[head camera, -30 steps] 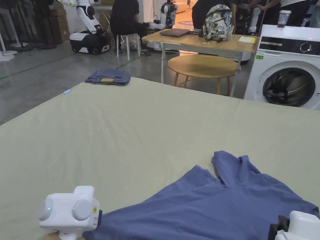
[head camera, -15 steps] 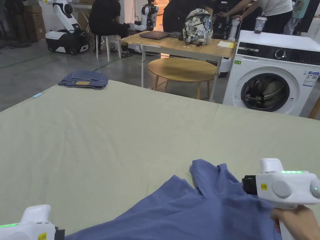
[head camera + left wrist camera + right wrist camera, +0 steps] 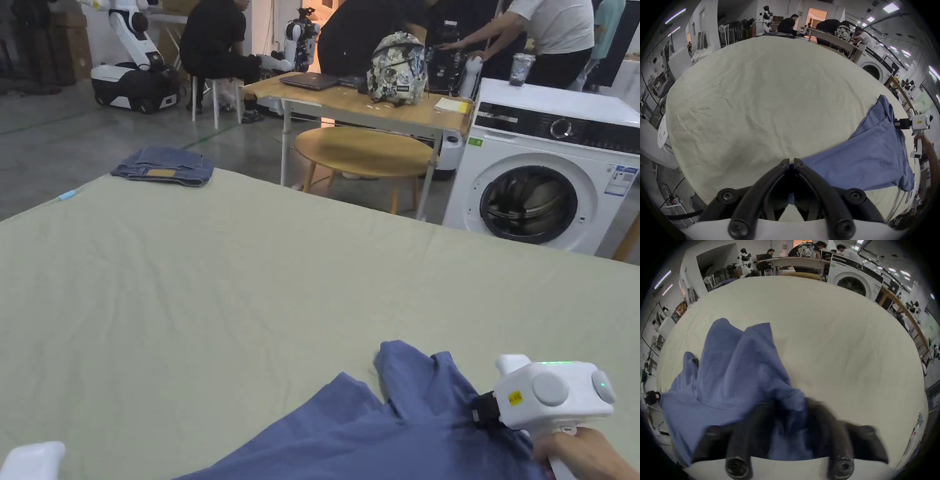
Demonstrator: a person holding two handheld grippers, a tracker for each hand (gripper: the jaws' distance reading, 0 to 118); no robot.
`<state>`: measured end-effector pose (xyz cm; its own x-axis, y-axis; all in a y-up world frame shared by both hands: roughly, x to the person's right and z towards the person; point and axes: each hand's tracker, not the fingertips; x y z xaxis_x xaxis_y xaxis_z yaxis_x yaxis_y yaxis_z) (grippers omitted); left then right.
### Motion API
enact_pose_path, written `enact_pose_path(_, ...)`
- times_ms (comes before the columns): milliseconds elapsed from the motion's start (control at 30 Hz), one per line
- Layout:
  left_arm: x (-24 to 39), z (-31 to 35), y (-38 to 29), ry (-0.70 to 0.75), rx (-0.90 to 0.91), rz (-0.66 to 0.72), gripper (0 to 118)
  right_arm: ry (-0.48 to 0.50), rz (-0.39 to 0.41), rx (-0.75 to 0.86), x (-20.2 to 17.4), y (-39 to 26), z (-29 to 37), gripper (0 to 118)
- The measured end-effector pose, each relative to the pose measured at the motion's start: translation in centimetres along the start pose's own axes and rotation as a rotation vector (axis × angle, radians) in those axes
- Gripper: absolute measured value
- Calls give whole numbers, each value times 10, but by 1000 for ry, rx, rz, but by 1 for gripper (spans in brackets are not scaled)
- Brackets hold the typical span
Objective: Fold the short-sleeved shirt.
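Note:
The blue short-sleeved shirt point(image 3: 400, 431) lies crumpled on the pale green table cover point(image 3: 250, 281), at the near edge. My right gripper point(image 3: 478, 409), held in a hand, has its black jaws pushed into the shirt's right side. In the right gripper view point(image 3: 792, 405) the jaws are blurred and blue cloth is bunched between them. From the left gripper view the shirt point(image 3: 867, 154) rises in a ridge to the right gripper point(image 3: 895, 124). My left gripper point(image 3: 791, 163) is shut on the shirt's left edge. Its white housing point(image 3: 28, 459) sits at the bottom left corner.
Folded jeans point(image 3: 164, 165) rest on the table's far left corner, with a small blue item point(image 3: 66, 195) near the left edge. Beyond the table stand a washing machine point(image 3: 544, 169), a round wooden table point(image 3: 365, 150), a desk with a backpack point(image 3: 395, 59), and several people.
My right gripper rose from the bottom right corner, then dropped onto the shirt's right side. The left gripper sank toward the bottom left corner. The head camera also shifted.

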<state>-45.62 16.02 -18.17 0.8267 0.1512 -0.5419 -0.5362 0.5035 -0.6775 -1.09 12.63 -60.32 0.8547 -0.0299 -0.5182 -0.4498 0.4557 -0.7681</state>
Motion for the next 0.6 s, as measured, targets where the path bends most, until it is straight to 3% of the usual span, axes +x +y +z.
enact_pose_path(167,3,2,0,-5,15,-9,0,-89,59,49,-24,-12,14,4)
enact_pose_path(333,3,15,1,-8,54,-21,0,-145,-22,202,-27,-20,44,3)
enact_pose_path(600,11,53,23,-60,205,-71,0,-265,-36,417,-41,-39,143,3)
